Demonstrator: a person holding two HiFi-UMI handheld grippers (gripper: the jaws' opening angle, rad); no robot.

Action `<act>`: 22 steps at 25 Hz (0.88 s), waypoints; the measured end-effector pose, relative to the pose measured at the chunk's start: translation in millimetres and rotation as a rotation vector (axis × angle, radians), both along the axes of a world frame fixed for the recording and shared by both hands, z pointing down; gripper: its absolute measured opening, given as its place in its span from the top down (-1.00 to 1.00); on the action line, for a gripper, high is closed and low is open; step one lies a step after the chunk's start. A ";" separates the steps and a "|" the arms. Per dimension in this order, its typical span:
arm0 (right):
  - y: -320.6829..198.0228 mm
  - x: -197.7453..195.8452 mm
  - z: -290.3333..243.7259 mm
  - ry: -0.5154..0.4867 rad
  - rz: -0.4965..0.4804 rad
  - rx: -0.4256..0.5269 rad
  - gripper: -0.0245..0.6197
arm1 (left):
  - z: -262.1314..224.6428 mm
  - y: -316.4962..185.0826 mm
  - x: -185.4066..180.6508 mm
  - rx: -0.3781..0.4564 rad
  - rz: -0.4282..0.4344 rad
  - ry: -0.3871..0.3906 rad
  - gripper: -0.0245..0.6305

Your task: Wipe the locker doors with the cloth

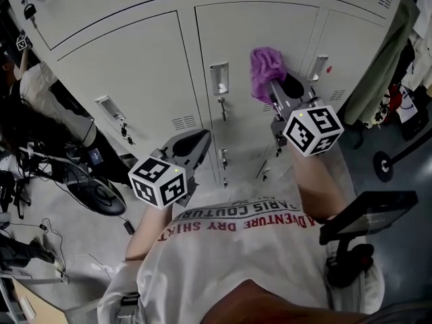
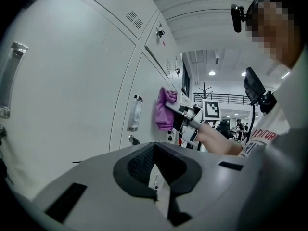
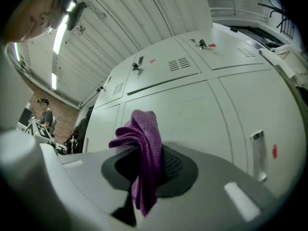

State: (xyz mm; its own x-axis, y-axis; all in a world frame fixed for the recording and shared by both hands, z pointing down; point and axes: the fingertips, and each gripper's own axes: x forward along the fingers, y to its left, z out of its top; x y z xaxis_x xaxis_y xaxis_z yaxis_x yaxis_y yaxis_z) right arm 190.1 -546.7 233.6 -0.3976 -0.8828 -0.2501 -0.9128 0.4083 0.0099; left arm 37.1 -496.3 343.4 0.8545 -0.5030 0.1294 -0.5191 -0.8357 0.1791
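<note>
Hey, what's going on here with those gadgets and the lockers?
A person stands facing a bank of pale lockers with a set of tongs in each hand. The right tongs are clamped on a purple cloth and hold it up against a locker door, right of that door's handle, as if to wipe it. The left tongs sit lower, shut and empty, touching nothing.

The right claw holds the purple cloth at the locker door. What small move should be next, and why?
Probably drag the right claw down the locker door: the purple cloth, clamped in it, seems to rest against the door's upper part.
</note>
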 end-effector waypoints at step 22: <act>-41.6 -78.9 109.5 0.013 -0.073 -0.157 0.75 | 10.0 -0.5 -29.7 -0.031 -0.069 -0.012 0.93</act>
State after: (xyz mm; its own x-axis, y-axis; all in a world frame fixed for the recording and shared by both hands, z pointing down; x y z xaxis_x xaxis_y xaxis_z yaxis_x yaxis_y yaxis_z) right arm 111.3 -588.3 343.1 -0.4642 -0.8794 -0.1057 -0.8810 0.4707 -0.0471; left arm 7.5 -496.8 353.5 0.8164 -0.5560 0.1562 -0.5774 -0.7921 0.1979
